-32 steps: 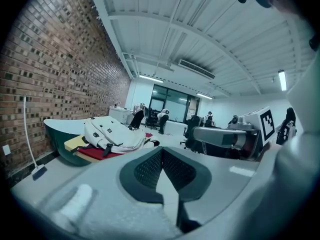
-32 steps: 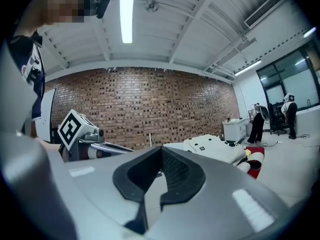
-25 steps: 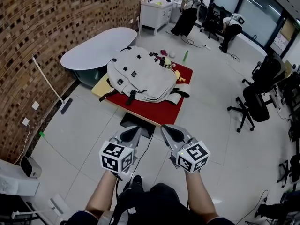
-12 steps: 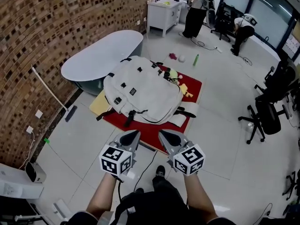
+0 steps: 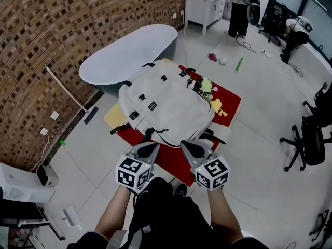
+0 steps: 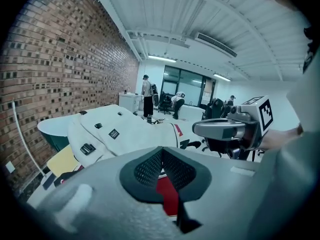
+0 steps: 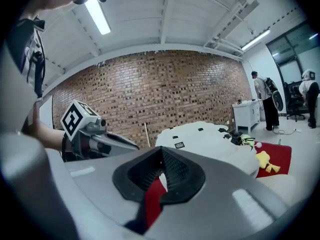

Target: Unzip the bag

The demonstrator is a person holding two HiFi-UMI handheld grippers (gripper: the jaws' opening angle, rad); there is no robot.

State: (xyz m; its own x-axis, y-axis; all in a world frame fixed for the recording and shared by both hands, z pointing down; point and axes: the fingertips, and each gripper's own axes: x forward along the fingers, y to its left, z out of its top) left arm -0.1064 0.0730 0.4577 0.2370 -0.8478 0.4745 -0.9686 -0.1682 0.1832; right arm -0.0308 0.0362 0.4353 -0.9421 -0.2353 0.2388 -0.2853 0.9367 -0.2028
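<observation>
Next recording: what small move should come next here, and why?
Probably carry both forward to the backpack and open one near a zip pull. The left hand-held gripper and right hand-held gripper are shut, empty, and short of the bag.

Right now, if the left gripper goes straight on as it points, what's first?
Most likely the near end of the white backpack; the left gripper points slightly down, so the red mat could come first.
</observation>
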